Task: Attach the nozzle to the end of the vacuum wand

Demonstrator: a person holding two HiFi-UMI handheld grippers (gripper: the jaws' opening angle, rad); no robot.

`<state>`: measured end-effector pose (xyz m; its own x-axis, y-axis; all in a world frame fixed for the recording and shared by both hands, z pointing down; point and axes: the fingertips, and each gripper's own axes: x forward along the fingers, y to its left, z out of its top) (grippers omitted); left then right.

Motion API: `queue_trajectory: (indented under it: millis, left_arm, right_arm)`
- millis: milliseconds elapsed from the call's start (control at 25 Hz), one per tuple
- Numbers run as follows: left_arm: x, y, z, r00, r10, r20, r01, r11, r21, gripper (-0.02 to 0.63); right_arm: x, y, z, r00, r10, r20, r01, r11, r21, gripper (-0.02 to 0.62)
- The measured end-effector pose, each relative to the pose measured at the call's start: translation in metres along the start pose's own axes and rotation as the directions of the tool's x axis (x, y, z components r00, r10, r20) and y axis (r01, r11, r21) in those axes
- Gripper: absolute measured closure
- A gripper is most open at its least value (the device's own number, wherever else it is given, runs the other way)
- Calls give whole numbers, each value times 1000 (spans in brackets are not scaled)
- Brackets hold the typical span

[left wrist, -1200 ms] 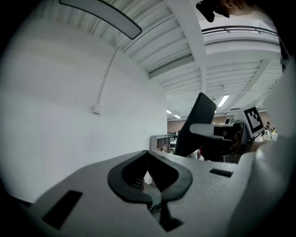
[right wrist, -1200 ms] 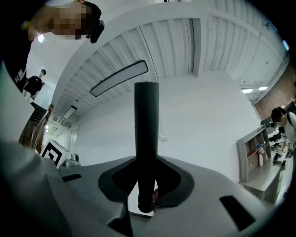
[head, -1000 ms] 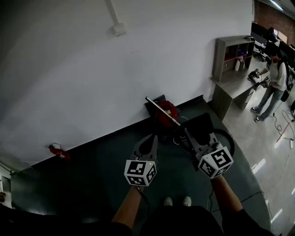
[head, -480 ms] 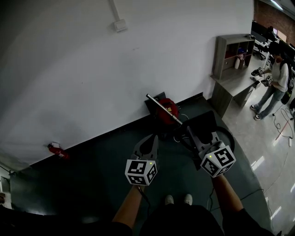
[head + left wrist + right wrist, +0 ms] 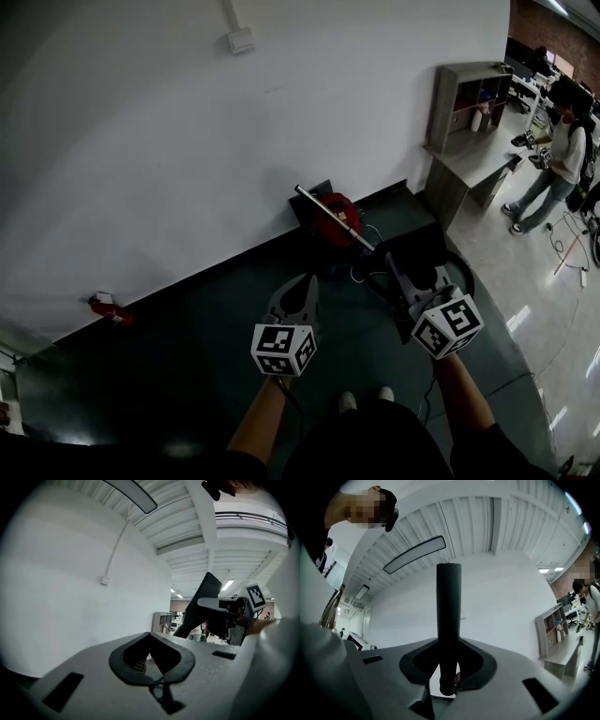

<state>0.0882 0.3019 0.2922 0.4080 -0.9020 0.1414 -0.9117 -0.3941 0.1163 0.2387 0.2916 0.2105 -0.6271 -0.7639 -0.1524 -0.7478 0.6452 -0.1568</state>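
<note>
The silver vacuum wand (image 5: 333,218) slants up from the red vacuum body (image 5: 340,217) that stands on the dark floor by the wall. My right gripper (image 5: 401,272) is shut on the black nozzle (image 5: 415,247), whose wide end points toward the wand's lower end, a little short of it. In the right gripper view the nozzle's round neck (image 5: 449,606) stands upright between the jaws of the right gripper (image 5: 449,670). My left gripper (image 5: 305,279) is shut and empty, left of the nozzle and below the wand. The left gripper view shows the left gripper (image 5: 150,634) closed, with the nozzle (image 5: 200,603) off to its right.
A black hose (image 5: 461,270) loops on the floor beside the vacuum. A red fire extinguisher (image 5: 105,307) lies at the wall's foot on the left. A grey desk with a shelf unit (image 5: 466,122) stands at the right, with a person (image 5: 560,155) beyond it.
My right gripper has drifted a little to the right with the nozzle in it. The left gripper has shifted slightly. Both grips are unchanged.
</note>
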Motion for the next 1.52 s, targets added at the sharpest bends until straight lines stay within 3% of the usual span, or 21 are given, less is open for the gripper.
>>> queue_trajectory:
  millis: [440, 760, 1520]
  left_arm:
    - [29, 23, -15, 999, -3, -34, 2, 1000, -23, 602]
    - [76, 44, -26, 997, 11, -72, -14, 999, -37, 602]
    - [191, 84, -22, 989, 95, -116, -103, 993, -63, 603]
  right_arm:
    - [24, -20, -16, 999, -23, -26, 23, 1000, 12, 502]
    - [66, -60, -31, 999, -15, -41, 17, 999, 40, 502]
    - [164, -151, -62, 991, 83, -103, -72, 991, 108, 502]
